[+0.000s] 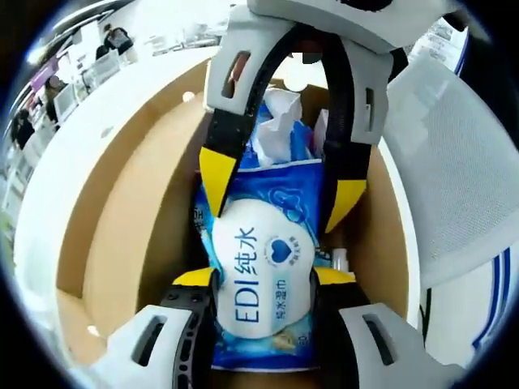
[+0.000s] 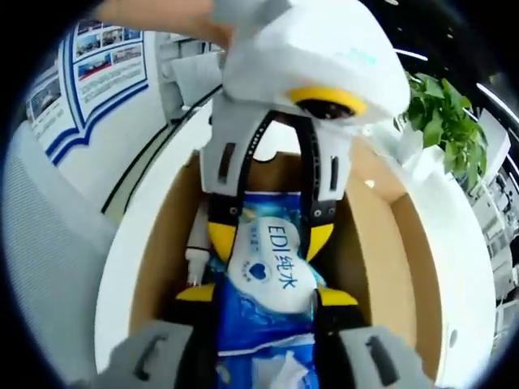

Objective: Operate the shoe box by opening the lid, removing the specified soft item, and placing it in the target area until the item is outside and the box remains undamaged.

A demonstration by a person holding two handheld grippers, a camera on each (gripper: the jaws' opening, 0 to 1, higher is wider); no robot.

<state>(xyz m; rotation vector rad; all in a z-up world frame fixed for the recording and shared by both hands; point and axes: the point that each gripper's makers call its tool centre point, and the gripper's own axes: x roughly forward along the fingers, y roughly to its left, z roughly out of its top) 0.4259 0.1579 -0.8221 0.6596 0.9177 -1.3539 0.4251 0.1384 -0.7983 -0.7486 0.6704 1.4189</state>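
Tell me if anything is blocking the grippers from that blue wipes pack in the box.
Nothing visible does. The lid is off the cardboard box, and both the left gripper and the right gripper already straddle the wipes pack, one from each end. A small white bottle lies beside the pack, not over it.

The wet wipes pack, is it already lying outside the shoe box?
No, the wet wipes pack sits inside the shoe box, its cardboard walls on both sides, with both hand-held grippers closed around it.

Office or showroom w/ white desks, people seated, framed wall posters and a potted plant.
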